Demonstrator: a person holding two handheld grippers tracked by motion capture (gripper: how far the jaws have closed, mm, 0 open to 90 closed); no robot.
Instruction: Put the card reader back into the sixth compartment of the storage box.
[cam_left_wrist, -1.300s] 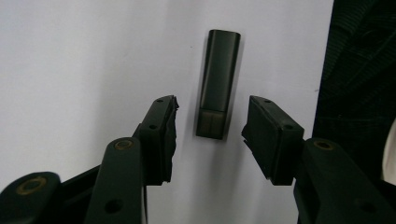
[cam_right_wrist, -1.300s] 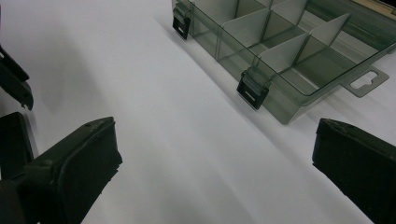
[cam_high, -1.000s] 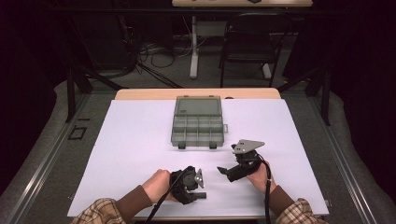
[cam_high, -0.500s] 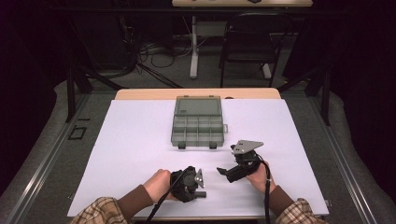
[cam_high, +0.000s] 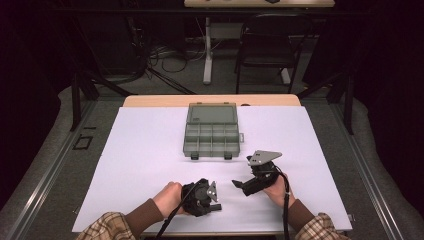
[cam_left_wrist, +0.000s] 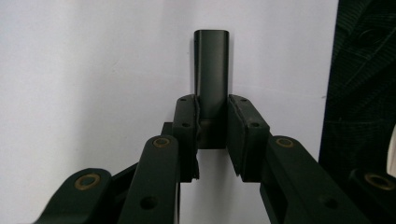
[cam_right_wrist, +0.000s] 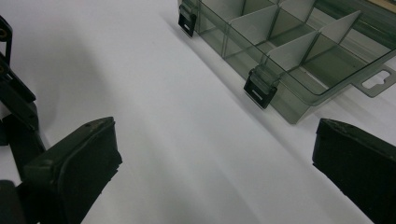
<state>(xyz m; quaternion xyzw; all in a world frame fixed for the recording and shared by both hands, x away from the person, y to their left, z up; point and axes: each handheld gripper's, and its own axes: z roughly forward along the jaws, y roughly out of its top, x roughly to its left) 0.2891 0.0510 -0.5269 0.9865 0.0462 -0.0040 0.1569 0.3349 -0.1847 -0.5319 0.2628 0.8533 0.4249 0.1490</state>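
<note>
While your left gripper (cam_left_wrist: 211, 135) clamps the dark flat bar (cam_left_wrist: 211, 65) near its lower end, its jaws having just closed on it, the piece sits low over the white sheet (cam_high: 150, 150) at the table's near edge. Your right gripper (cam_right_wrist: 215, 158) stands wide apart, holding nothing (aimed toward the open compartment box (cam_high: 212, 131)). So short a bite could let the bar pivot or slip if you swing quickly.
</note>
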